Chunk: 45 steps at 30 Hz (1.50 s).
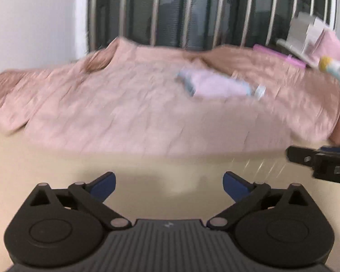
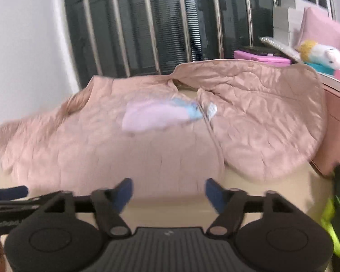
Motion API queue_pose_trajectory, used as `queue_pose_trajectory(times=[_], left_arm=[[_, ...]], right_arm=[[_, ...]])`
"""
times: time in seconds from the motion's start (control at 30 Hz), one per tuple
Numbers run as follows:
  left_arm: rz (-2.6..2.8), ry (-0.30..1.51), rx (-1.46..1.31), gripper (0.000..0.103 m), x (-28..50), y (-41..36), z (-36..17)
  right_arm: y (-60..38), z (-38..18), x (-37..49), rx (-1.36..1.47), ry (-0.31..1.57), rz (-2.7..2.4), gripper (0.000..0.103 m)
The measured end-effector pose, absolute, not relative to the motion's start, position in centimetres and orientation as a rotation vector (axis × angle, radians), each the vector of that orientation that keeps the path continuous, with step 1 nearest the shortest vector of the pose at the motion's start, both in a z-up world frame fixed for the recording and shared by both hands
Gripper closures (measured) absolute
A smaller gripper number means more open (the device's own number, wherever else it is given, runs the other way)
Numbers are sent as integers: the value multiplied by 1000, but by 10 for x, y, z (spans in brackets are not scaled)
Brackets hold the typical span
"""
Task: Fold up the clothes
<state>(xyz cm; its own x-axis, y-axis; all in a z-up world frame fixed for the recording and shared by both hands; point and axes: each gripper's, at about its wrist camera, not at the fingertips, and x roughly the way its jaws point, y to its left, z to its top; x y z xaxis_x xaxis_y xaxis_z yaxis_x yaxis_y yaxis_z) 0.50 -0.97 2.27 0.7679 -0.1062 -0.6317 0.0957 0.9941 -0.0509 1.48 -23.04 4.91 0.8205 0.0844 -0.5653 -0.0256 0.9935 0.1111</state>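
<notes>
Both pairs of blue fingers (image 1: pixel 104 184) are being held wide apart with nothing between them: the left gripper (image 1: pixel 169 184) and the right gripper (image 2: pixel 169 192) are being kept over bare beige table (image 1: pixel 56 170), just short of the near hem. The pink quilted jacket (image 2: pixel 129 149) is being left spread flat across the far half, its right front panel (image 2: pixel 267 122) lying open. A lilac patch (image 2: pixel 154 115) is being seen mid-chest. Risk is being judged: only 1 layer may be pinched, or the slippery fabric dragged, given the blurred, hurried approach.
</notes>
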Motion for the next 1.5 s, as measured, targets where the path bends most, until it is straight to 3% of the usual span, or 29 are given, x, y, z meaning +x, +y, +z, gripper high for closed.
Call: queue_pose_trajectory(times=[0.17, 0.43, 0.63, 1.13, 1.5], left_arm=[[-45, 694, -51, 1, -21, 6, 10], [-18, 705, 30, 1, -3, 1, 5], [-35, 698, 36, 1, 11, -2, 2], [-35, 702, 24, 1, 40, 3, 0], [-51, 699, 35, 1, 12, 3, 2]], right_arm=[[-209, 23, -27, 59, 613, 76, 14], [-191, 6, -15, 10, 673, 35, 12], [-184, 4, -10, 1, 699, 43, 0], [-179, 3, 22, 8, 707, 26, 0], [-182, 3, 6, 3, 706, 37, 0]])
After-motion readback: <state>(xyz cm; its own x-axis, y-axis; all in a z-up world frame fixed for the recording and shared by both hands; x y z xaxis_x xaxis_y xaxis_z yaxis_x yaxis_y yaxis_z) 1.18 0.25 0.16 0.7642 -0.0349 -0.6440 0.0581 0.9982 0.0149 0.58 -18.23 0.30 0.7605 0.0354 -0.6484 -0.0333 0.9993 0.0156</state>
